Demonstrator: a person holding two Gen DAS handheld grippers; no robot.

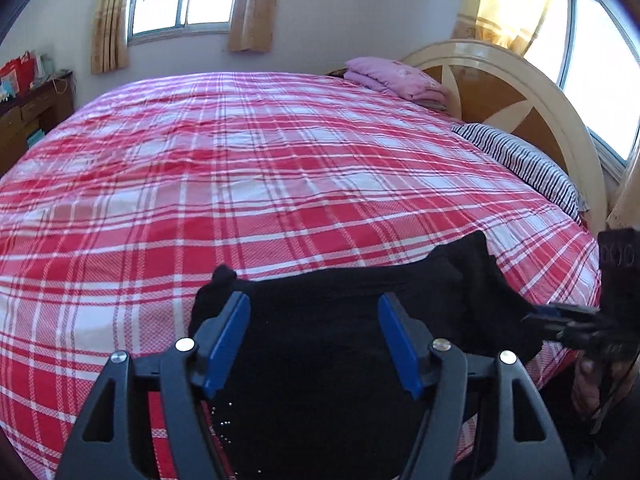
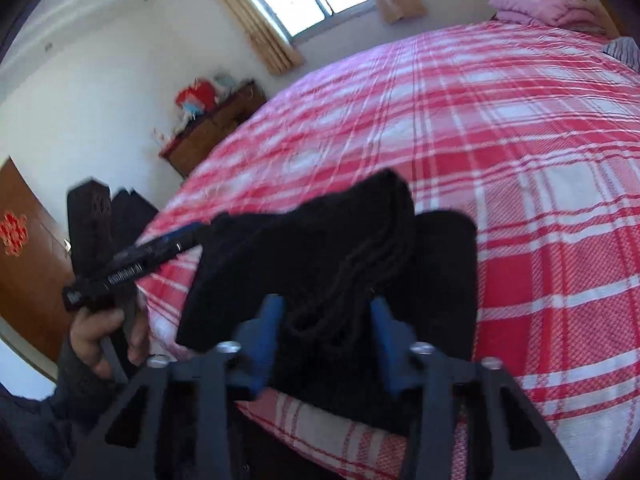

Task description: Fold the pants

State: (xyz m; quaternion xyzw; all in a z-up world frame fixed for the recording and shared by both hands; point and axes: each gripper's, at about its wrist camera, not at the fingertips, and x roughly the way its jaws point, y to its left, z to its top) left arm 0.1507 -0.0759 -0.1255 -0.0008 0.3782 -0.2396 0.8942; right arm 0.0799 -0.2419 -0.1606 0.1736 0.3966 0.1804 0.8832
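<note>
Black pants [image 1: 340, 292] lie bunched near the front edge of the bed. In the left wrist view my left gripper [image 1: 314, 320] stands open over them, its blue pads [image 1: 228, 340] wide apart and not pressing the cloth. At the right edge of that view my right gripper [image 1: 536, 314] pinches the pants' right end. In the right wrist view my right gripper [image 2: 324, 320] is shut on a thick fold of the pants [image 2: 320, 248], lifted a little off the bed. My left gripper [image 2: 196, 232] reaches their far left end, held by a hand [image 2: 104, 336].
A red and white plaid sheet [image 1: 240, 180] covers the bed. A folded pink quilt [image 1: 396, 80] and a striped pillow [image 1: 520, 160] lie by the arched headboard [image 1: 500, 92]. A wooden cabinet [image 2: 212, 128] stands against the wall beyond the bed's far side.
</note>
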